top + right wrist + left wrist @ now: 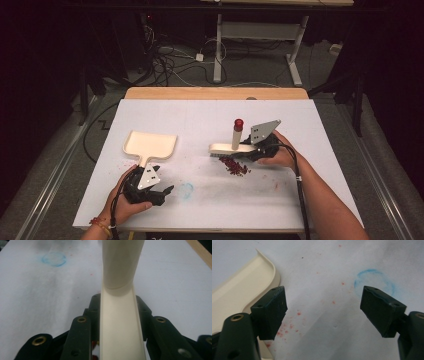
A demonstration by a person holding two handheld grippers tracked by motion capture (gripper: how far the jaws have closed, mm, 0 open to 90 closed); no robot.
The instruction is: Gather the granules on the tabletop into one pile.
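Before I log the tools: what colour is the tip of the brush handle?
Red, on a cream handle; the tip shows best in the high view.

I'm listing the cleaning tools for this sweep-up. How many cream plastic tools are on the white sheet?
2. The dustpan lies at the left, just beyond the open left gripper. The brush is right of centre, clamped in the right gripper, over the red bits.

dustpan point(150, 144) on tabletop point(320, 150), left of centre | brush point(231, 146) to its right, over the scattered bits point(234, 166) | my left gripper point(161, 192) just before the dustpan's handle | my right gripper point(250, 150) at the brush's right end, clamped on it
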